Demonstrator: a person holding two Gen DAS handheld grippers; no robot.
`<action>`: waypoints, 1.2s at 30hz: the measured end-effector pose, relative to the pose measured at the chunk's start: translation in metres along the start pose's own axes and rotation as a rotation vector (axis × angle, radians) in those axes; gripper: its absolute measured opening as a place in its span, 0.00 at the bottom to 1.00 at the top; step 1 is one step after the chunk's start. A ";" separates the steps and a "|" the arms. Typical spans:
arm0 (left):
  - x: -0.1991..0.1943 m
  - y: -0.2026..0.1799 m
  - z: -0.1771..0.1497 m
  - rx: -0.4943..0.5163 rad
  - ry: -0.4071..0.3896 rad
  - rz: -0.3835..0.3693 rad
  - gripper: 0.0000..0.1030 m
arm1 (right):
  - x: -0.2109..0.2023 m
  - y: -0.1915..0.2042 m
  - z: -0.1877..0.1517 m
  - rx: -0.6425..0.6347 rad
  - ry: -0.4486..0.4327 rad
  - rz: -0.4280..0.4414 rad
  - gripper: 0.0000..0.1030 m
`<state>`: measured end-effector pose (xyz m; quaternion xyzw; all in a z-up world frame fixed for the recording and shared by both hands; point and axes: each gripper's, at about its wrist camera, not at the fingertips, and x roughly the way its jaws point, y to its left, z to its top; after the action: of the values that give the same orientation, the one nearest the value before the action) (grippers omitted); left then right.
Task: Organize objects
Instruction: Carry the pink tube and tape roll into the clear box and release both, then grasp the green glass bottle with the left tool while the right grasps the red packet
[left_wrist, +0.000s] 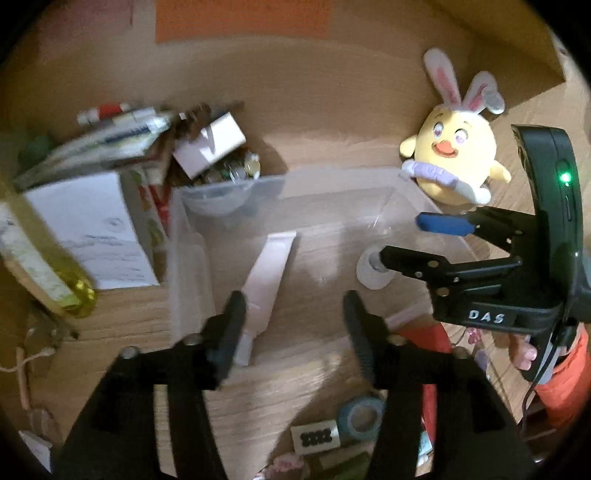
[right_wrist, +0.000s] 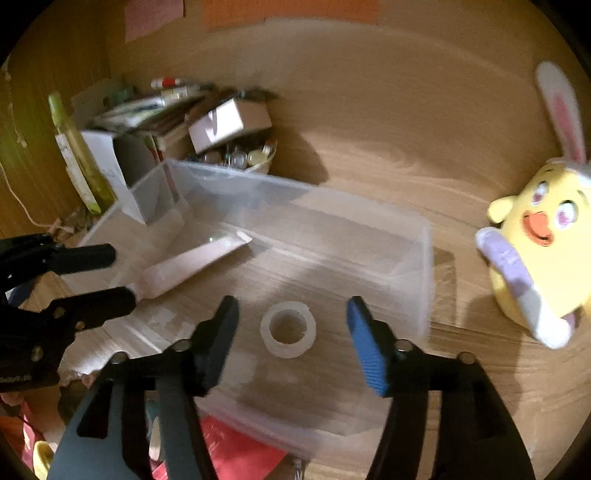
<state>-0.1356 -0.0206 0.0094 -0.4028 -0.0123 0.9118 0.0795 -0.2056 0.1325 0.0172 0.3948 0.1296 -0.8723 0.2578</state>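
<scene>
Both grippers' fingers gape wide over the clear bin, gripping nothing.

Biggest thing on the wooden table (right_wrist: 388, 147) is the clear plastic bin (right_wrist: 426, 273), filling the middle of the right wrist view; low in that frame the right gripper (right_wrist: 291, 343) hovers above it with jaws spread well apart, one pad black and one blue, while the left gripper (right_wrist: 110, 275) reaches in from the left edge, equally spread and empty-handed. Yellow chick plush (right_wrist: 535, 240) with rabbit ears sits outside the bin at the right edge. Upper left, a heap of books and boxes (right_wrist: 159, 122) crowds the bin's far corner. Inside the bin, a pale pink tube (right_wrist: 192, 264) lies slantwise at centre left, its cap end just beside the left gripper's fingers, and a clear tape roll (right_wrist: 288, 328) lies flat at lower centre, between the right gripper's fingers though untouched.
</scene>
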 end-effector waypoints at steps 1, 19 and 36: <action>-0.005 -0.001 -0.001 0.007 -0.012 0.005 0.62 | -0.004 0.001 0.000 0.002 -0.011 -0.007 0.69; -0.065 -0.016 -0.076 0.057 -0.092 0.034 0.94 | -0.071 0.015 -0.060 0.106 -0.100 -0.025 0.90; -0.033 -0.027 -0.127 0.106 -0.002 -0.028 0.85 | -0.005 0.031 -0.087 0.173 0.082 0.004 0.86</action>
<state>-0.0164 -0.0046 -0.0494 -0.3968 0.0300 0.9104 0.1135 -0.1310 0.1458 -0.0367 0.4512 0.0635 -0.8628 0.2189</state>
